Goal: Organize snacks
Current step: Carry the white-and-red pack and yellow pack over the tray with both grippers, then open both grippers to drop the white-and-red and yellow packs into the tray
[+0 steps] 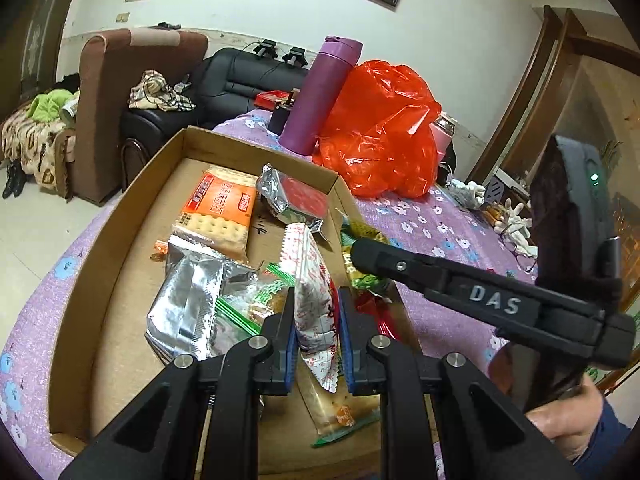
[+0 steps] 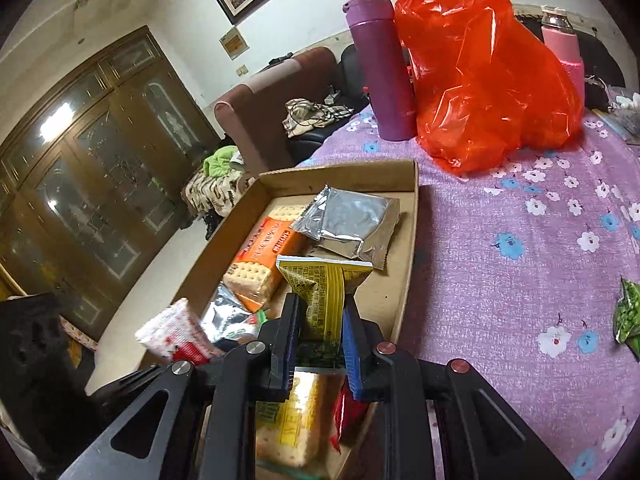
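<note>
Most snacks already lie in the cardboard box (image 2: 408,216). My left fingers (image 1: 316,320) pinch a white-and-red packet (image 1: 314,300), my right fingers (image 2: 320,320) a yellow packet (image 2: 324,292), both over it. One green packet (image 2: 628,316) waits on the table (image 2: 500,280).

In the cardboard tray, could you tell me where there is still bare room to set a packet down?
Bare floor in the cardboard tray runs along its left wall beside the orange cracker pack, and at the far right corner by the silver pouch. The near middle is crowded with piled packets.
</note>
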The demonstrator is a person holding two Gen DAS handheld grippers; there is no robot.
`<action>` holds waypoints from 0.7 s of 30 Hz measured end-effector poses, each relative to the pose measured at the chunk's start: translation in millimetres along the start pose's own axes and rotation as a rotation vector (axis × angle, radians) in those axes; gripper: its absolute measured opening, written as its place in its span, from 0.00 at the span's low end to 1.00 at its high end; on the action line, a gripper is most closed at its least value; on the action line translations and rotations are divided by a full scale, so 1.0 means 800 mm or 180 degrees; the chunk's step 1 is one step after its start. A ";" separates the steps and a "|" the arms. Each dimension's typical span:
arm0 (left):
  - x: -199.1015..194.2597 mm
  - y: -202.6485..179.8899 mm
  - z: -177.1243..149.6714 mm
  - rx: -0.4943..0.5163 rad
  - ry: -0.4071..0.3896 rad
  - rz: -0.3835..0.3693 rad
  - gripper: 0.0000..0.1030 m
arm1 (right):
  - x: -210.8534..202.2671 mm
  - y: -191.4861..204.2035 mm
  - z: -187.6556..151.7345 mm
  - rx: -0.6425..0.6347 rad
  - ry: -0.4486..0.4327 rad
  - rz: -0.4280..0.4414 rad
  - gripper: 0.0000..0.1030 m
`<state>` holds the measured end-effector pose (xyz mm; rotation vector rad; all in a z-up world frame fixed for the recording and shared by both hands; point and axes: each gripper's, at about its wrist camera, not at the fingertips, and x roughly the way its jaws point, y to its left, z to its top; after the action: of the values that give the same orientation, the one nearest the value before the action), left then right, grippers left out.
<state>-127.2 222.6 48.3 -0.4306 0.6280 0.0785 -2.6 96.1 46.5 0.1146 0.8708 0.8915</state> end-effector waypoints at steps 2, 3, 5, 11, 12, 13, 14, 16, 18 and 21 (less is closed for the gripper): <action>0.000 0.001 -0.001 -0.0008 0.0007 -0.0015 0.16 | 0.003 0.001 0.001 0.0007 -0.0007 0.0008 0.22; 0.000 0.000 -0.001 -0.0002 0.0003 -0.0024 0.16 | 0.003 0.001 0.002 0.0005 -0.0019 0.0033 0.22; 0.000 0.000 0.000 0.0006 0.0001 -0.0040 0.16 | 0.006 0.004 0.002 0.0002 -0.0034 0.0072 0.22; 0.000 0.000 -0.002 -0.0001 -0.0012 -0.0021 0.16 | 0.027 0.003 -0.006 0.0019 0.0028 0.0236 0.22; 0.001 0.000 -0.002 -0.0002 -0.0008 -0.0017 0.16 | 0.029 0.003 -0.005 -0.0015 0.0019 0.0230 0.22; 0.001 0.000 -0.002 -0.0007 -0.0010 -0.0014 0.16 | 0.027 0.003 -0.004 -0.0045 -0.0001 0.0233 0.22; 0.000 0.000 -0.003 -0.0010 -0.0029 0.0012 0.16 | 0.025 0.003 -0.004 -0.0037 -0.0016 0.0253 0.22; 0.001 -0.002 -0.003 0.0017 -0.0041 0.0060 0.16 | 0.024 0.000 -0.006 -0.0003 -0.0028 0.0296 0.22; 0.002 -0.005 -0.004 0.0047 -0.0026 0.0102 0.16 | 0.025 -0.001 -0.008 -0.0012 -0.0017 0.0303 0.22; 0.002 -0.006 -0.003 0.0071 -0.0049 0.0097 0.16 | 0.025 0.000 -0.009 -0.0034 -0.0033 0.0327 0.22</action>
<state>-126.5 217.1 47.3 -0.3985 0.6199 0.1036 -1.2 108.5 29.6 0.1557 0.8565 0.9905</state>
